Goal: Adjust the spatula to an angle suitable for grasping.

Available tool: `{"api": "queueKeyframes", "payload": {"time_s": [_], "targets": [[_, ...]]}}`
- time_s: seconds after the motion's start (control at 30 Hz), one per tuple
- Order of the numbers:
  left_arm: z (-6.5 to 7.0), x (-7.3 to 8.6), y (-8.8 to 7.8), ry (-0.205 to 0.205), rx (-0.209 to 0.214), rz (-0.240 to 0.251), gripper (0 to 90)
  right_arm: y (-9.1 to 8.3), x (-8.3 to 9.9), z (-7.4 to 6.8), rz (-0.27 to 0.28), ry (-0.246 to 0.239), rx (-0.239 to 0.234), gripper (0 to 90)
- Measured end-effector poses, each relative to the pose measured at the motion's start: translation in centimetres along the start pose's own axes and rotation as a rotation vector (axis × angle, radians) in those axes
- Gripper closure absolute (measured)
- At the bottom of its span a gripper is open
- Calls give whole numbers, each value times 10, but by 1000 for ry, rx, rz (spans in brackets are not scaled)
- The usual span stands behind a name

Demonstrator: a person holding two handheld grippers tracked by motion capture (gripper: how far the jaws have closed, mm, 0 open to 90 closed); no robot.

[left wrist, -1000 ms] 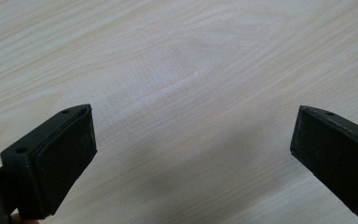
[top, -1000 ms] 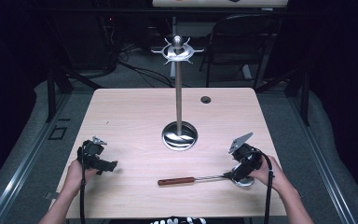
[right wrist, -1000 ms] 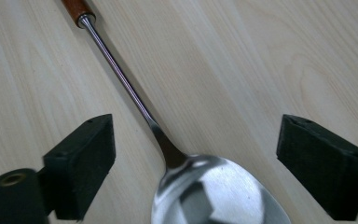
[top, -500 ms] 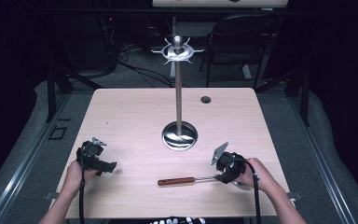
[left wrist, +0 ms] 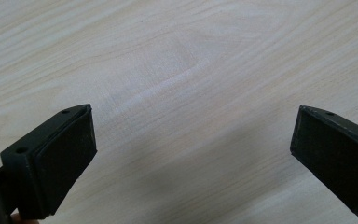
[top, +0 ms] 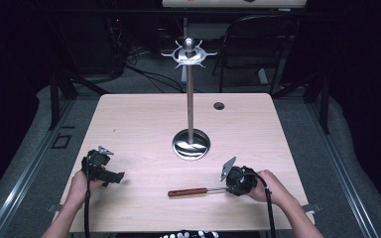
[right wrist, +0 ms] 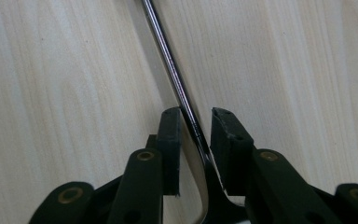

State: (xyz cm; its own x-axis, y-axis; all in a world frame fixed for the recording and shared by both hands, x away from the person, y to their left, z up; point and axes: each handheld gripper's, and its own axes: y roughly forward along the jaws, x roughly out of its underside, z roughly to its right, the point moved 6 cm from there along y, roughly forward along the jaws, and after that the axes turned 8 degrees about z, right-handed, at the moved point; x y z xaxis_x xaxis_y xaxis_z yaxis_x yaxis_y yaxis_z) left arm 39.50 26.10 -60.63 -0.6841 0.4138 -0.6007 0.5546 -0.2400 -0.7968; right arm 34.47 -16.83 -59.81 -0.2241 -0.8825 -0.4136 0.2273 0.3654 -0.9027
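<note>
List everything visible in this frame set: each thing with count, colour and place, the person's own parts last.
Light wooden table: one, pale wood, centre of the high view.
Tall metal stand with round base and hooked top: one, silver, upright at table centre.
Wooden-handled utensil with thin metal shaft: one, brown handle, silver shaft, flat on the near table, shaft between the right tool's pads.
Small round black grommet: one, far side of the table.
Dark chair: one, behind the table.
Left tool: one, black, jaws wide apart over bare table.
Right tool: one, black, jaws just been closing around the shaft.
Hands: two, near edge.
</note>
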Motion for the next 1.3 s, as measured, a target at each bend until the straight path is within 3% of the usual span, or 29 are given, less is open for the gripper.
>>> {"api": "queueKeyframes", "payload": {"time_s": [0.13,0.47,0.67,1.1,1.3], "targets": [[0,0,0,2,-1,1,0,0,0,-1,0,-18,7,769],[0,0,0,2,0,0,0,0,3,1,8,1,-4,783],[1,0,0,3,1,0,0,-3,8,6,-17,35,-2,795],[0,0,0,2,-1,2,0,-4,17,17,-15,128,14,819],[0,0,-1,2,-2,5,0,-6,21,20,-57,179,19,821]]}}
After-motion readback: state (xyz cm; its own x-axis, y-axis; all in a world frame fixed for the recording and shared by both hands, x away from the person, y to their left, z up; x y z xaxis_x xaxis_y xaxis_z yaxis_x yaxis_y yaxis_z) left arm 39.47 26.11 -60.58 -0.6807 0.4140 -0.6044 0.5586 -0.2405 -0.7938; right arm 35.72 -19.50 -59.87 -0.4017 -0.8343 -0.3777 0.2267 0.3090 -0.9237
